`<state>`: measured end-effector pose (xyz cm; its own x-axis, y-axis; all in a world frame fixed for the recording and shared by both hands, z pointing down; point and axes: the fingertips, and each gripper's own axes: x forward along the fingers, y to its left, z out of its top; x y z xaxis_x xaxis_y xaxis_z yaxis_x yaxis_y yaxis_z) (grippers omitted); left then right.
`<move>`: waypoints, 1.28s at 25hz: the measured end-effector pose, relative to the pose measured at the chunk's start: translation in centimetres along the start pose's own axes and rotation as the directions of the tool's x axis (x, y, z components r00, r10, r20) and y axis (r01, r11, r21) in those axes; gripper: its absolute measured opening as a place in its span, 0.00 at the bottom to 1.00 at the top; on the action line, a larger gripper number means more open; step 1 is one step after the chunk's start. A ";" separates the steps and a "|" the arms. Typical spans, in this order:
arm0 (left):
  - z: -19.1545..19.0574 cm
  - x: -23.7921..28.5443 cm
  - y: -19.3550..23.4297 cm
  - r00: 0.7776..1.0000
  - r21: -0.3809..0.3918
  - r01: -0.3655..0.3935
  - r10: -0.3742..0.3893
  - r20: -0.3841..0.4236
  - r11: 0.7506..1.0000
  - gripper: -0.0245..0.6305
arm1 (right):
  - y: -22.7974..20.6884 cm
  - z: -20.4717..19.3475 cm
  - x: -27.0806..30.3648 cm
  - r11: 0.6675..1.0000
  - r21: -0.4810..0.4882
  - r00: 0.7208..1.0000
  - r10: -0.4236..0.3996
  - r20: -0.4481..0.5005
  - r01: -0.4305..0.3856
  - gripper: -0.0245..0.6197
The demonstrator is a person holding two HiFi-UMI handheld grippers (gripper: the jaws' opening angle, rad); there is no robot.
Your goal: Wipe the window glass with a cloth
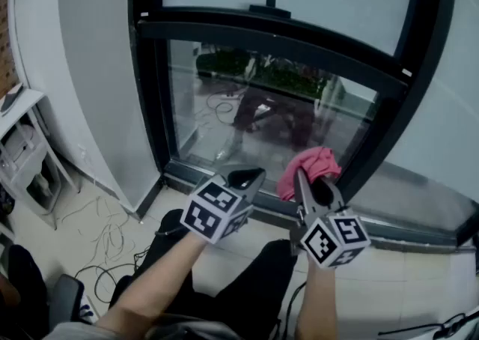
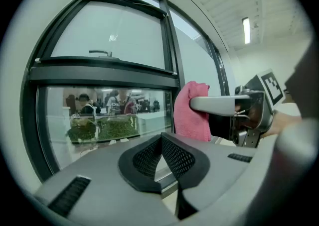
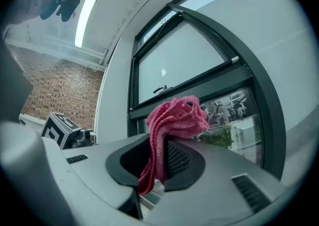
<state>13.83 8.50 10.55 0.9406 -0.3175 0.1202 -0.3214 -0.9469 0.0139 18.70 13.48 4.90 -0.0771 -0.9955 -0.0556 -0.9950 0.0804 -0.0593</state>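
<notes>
Head view: cloth in outstretched right claw

The right gripper clamps a bunched pink cloth close to the lower window glass. The left gripper hovers just beside it, apparently empty.

Your cloth looks a rough, nubbly pink weave; the glass is glossy, its frame dark matt metal.
</notes>
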 end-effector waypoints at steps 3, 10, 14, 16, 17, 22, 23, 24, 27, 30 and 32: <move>-0.4 1.1 1.1 1.000 0.008 -0.010 0.010 -0.005 1.000 0.04 | -0.7 0.3 1.0 1.000 -0.029 1.000 -0.006 0.001 0.006 0.14; -0.8 4.7 1.6 1.000 0.001 0.024 -0.024 -0.017 1.000 0.04 | -4.4 -0.3 2.1 0.997 -0.035 0.997 -0.067 -0.023 0.066 0.14; -1.3 7.8 1.9 0.998 -0.016 0.061 -0.061 -0.034 0.998 0.04 | -7.1 -1.2 3.1 0.995 -0.018 0.994 -0.100 -0.039 0.099 0.14; -1.5 9.2 2.0 0.997 -0.020 0.071 -0.072 -0.040 0.997 0.04 | -8.2 -1.5 3.5 0.994 -0.020 0.993 -0.110 -0.045 0.110 0.14; -1.3 9.8 1.9 0.996 -0.023 0.078 -0.079 -0.036 0.997 0.04 | -8.7 -1.5 3.6 0.993 -0.027 0.992 -0.119 -0.047 0.117 0.14; -0.1 13.5 0.7 0.994 -0.016 0.111 -0.112 -0.015 0.994 0.04 | -12.1 -1.6 3.4 0.982 -0.044 0.981 -0.188 -0.057 0.186 0.14; -0.3 14.2 0.8 0.993 -0.012 0.116 -0.116 -0.022 0.993 0.04 | -12.9 -2.1 3.5 0.979 -0.032 0.977 -0.202 -0.065 0.201 0.14; -0.5 15.0 0.8 0.992 -0.009 0.121 -0.121 -0.031 0.993 0.04 | -13.9 -2.7 3.6 0.976 -0.022 0.974 -0.216 -0.075 0.215 0.14; -2.1 17.7 1.3 0.987 -0.002 0.150 -0.150 -0.065 0.989 0.04 | -16.6 -4.8 4.1 0.959 -0.017 0.951 -0.283 -0.120 0.283 0.14; -4.9 20.3 1.4 0.977 -0.004 0.187 -0.187 -0.107 0.982 0.04 | -18.7 -7.2 4.8 0.941 -0.002 0.929 -0.335 -0.159 0.338 0.14; -6.8 21.7 1.0 0.968 -0.006 0.208 -0.207 -0.141 0.978 0.04 | -20.1 -9.2 4.9 0.930 0.047 0.919 -0.352 -0.179 0.366 0.14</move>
<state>33.14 1.00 19.95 0.9619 -0.1039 0.2530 -0.1189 -0.9919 0.0446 37.77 6.54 14.97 0.2683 -0.9518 0.1485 -0.9501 -0.2869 -0.1226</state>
